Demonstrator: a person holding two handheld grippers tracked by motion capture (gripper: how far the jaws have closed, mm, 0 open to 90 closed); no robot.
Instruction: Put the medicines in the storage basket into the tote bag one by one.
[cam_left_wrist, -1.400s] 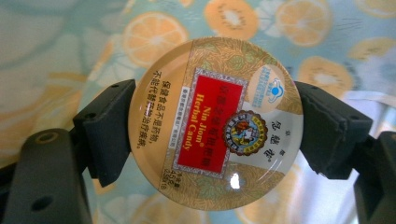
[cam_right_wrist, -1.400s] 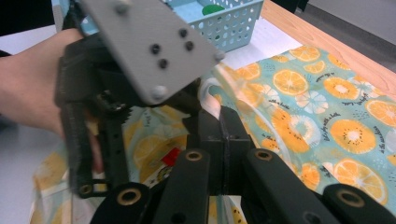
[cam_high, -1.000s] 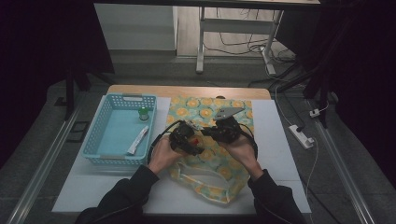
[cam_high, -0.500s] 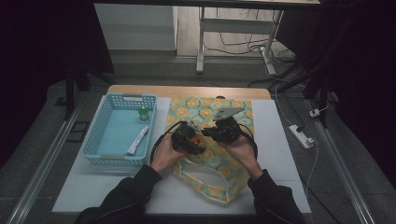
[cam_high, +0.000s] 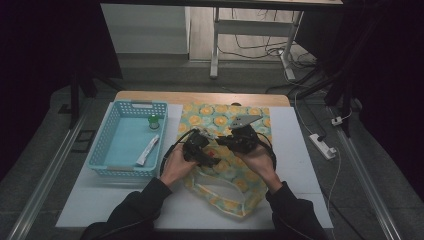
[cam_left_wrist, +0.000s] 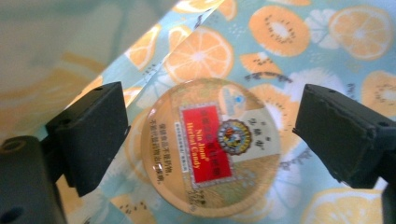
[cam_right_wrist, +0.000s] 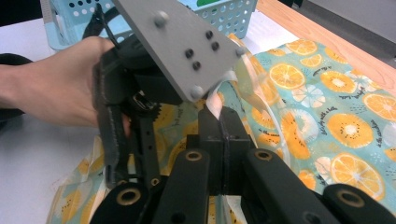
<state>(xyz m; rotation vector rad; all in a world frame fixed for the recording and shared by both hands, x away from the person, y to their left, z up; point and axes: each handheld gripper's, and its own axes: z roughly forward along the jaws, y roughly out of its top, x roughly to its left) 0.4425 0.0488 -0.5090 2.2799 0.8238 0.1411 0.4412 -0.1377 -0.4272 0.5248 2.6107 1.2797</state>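
Observation:
A round candy tin (cam_left_wrist: 210, 149) with a red label lies on the orange-print fabric bag (cam_high: 225, 117) between the jaws of my left gripper (cam_left_wrist: 212, 135). The jaws have just been opening, and a gap shows on each side of the tin. In the high view the left gripper (cam_high: 202, 150) hovers over the middle of the bag, close to my right gripper (cam_high: 235, 141). The right gripper (cam_right_wrist: 224, 116) is shut on a pale strip of the bag's edge (cam_right_wrist: 215, 100) and holds it up. A hand holds the left gripper, topped by its grey plate (cam_right_wrist: 182, 46), just beyond.
A blue basket (cam_high: 107, 165) stands left of the bag on the white table; inside are a small green-capped bottle (cam_high: 153, 121) and a white tube (cam_high: 148, 150). A wooden strip (cam_high: 200, 97) runs along the far edge. A power strip (cam_high: 322, 146) lies on the floor at right.

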